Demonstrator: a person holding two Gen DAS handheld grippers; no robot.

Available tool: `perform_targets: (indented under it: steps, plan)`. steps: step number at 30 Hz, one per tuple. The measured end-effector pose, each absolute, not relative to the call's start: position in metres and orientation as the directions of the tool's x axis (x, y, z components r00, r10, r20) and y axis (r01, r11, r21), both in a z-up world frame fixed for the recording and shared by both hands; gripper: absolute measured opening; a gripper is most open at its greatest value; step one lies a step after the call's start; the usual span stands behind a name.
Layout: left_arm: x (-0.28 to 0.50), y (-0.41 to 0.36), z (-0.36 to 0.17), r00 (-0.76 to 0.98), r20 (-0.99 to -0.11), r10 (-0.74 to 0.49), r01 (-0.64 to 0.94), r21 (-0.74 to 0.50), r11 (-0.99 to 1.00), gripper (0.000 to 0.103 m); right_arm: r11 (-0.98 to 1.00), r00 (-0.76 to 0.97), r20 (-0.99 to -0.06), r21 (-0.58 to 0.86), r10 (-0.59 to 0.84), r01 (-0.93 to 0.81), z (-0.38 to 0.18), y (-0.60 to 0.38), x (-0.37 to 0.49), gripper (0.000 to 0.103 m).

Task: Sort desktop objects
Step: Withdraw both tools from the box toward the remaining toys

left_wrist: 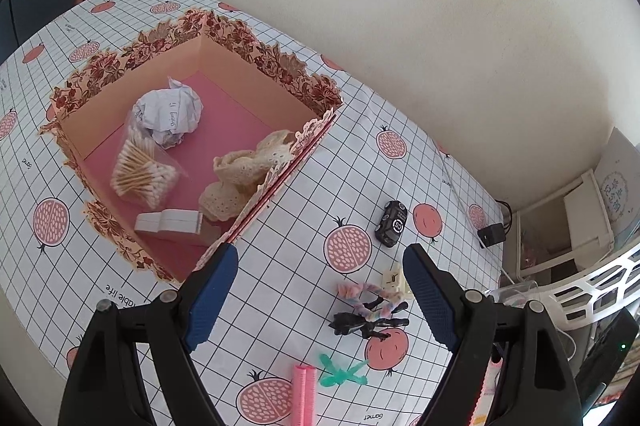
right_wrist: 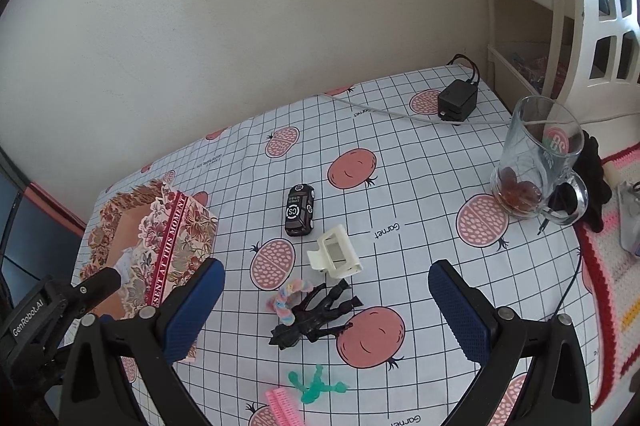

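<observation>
A floral open box [left_wrist: 256, 54] [right_wrist: 120, 226] holds crumpled paper [left_wrist: 168, 116], a bag of cotton swabs [left_wrist: 144, 176], lace cloth [left_wrist: 248, 166] and a white block [left_wrist: 170, 222]. Loose on the tablecloth lie a black toy car [left_wrist: 392, 224] [right_wrist: 299, 210], a cream clip [right_wrist: 334, 254], a pastel twisted band [left_wrist: 374, 300] [right_wrist: 285, 300], a black figure [left_wrist: 360, 324] [right_wrist: 316, 318], a green figure [left_wrist: 342, 372] [right_wrist: 316, 386] and a pink comb [left_wrist: 303, 394] [right_wrist: 284, 406]. My left gripper [left_wrist: 320, 292] is open beside the box. My right gripper [right_wrist: 326, 304] is open above the figures.
A glass mug [right_wrist: 538, 158] stands at the right with a black adapter [right_wrist: 458, 100] and cable behind it. A crocheted mat [right_wrist: 616, 266] lies at the table's right edge. A white shelf [left_wrist: 576, 222] and wall bound the far side.
</observation>
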State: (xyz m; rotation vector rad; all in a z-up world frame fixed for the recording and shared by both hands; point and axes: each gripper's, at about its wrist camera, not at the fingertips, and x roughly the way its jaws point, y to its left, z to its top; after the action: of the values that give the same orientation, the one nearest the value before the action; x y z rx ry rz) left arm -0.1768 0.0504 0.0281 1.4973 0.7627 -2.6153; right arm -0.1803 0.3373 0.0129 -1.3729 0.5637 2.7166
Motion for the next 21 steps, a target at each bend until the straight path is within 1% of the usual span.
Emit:
perform_targets:
  steps: [4,8,12,21]
  plan:
    - [-0.178,0.057,0.025,-0.521,-0.827,0.209,0.251,-0.383,-0.889,0.085,-0.938,-0.584,-0.799,0.299,-0.145,-0.177,0.004,0.337,-0.181,0.103]
    - [-0.178,0.062,0.019,-0.503,-0.839,0.208,0.250,-0.372,-0.894,0.085,-0.945,-0.550,-0.824,0.275,-0.136,-0.179,-0.009,0.336,-0.180,0.103]
    - [-0.178,0.065,0.009,-0.478,-0.849,0.225,0.252,-0.378,-0.891,0.085,-0.937,-0.521,-0.838,0.296,-0.161,-0.187,-0.020,0.338,-0.179,0.103]
    - [-0.175,0.075,-0.001,-0.439,-0.873,0.213,0.217,-0.333,-0.918,0.085,-0.942,-0.485,-0.861,0.274,-0.151,-0.194,-0.032,0.337,-0.175,0.103]
